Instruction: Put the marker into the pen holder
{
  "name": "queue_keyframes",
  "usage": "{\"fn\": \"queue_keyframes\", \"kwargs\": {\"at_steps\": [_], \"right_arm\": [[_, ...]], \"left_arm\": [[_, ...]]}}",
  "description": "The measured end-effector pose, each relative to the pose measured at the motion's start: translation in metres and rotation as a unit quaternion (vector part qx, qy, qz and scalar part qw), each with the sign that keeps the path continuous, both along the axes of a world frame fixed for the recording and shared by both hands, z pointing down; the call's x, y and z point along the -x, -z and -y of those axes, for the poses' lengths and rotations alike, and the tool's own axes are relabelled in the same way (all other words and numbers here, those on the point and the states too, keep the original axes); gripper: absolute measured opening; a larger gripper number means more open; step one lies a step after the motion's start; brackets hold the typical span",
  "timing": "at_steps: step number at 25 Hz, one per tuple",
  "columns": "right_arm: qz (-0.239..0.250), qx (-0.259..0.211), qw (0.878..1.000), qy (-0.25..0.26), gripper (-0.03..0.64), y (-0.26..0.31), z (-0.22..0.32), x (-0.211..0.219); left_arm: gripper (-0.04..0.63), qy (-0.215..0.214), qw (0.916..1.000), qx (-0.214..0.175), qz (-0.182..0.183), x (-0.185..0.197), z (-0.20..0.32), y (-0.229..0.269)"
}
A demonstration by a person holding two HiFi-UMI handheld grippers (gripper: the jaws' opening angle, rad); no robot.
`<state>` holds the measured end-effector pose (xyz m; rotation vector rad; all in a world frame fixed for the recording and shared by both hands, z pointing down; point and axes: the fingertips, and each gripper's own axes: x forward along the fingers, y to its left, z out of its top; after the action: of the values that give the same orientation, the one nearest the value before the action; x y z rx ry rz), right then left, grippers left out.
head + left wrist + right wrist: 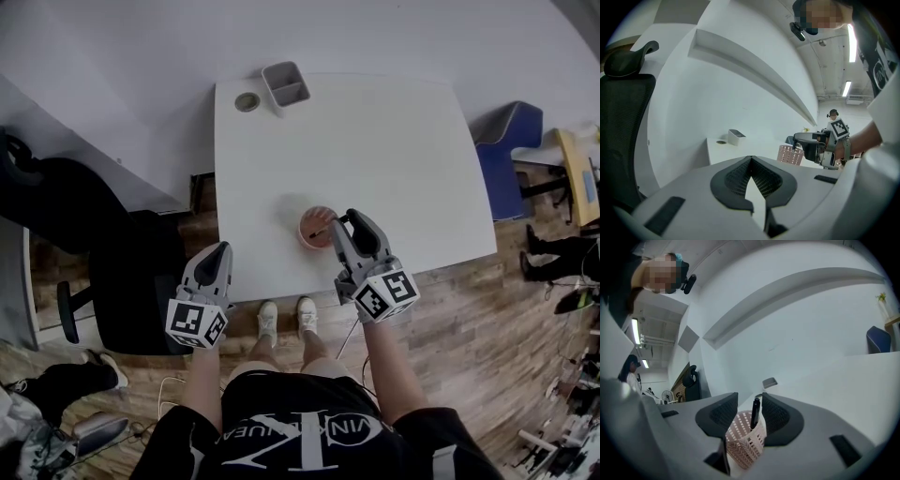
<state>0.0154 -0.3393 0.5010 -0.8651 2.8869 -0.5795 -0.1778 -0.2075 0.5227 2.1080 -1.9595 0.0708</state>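
We stand at the near edge of a white table (375,159) set on a wood-plank floor (469,328). A black office chair (122,272) is off the table's left side and a blue seat (511,155) is off its right.

Our left gripper (223,247) hangs just off the table's near left corner, over the floor. Seen in its own view, the left gripper (750,160) has its jaws brought together at the tips, with nothing between them.

Our right gripper (343,221) reaches over the near part of the table, with its tips just above a pink mesh pen holder (314,228). In its own view the right gripper (749,397) has its jaws parted, and the pen holder (743,439) sits in the gap below them. The left gripper view shows the same pen holder (790,154) upright on the table, just beside the right gripper (806,140).

A grey open box (286,83) stands at the far edge of the table, well apart from the holder.

The black marker (755,412) stands nearly upright inside the holder, with its top rising between the parted jaws, closer to the right-hand pad. Neither jaw clamps it. From the head view the marker (318,231) shows only as a dark sliver in the holder's mouth.

A small round object (247,101) lies just left of the grey box.
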Motion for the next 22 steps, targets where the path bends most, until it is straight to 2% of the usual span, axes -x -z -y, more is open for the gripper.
{"fn": "queue_keyframes", "kwargs": {"at_steps": [6, 16, 18, 22], "right_arm": [[0.0, -0.003, 1.0, -0.004, 0.178, 0.006, 0.004, -0.004], [-0.001, -0.022, 0.999, -0.024, 0.178, 0.02, 0.011, -0.026], [-0.006, -0.03, 0.999, -0.023, 0.168, 0.024, 0.011, -0.031], [-0.015, -0.048, 0.998, -0.025, 0.094, 0.033, 0.011, -0.037]], "left_arm": [[0.014, 0.007, 1.0, -0.002, 0.002, 0.005, -0.002, 0.006], [0.014, 0.011, 0.9998, -0.017, 0.005, 0.007, 0.002, 0.018], [0.014, 0.011, 0.9997, -0.02, 0.007, 0.008, 0.002, 0.022], [0.014, 0.013, 0.9995, -0.028, 0.011, 0.011, 0.002, 0.03]]}}
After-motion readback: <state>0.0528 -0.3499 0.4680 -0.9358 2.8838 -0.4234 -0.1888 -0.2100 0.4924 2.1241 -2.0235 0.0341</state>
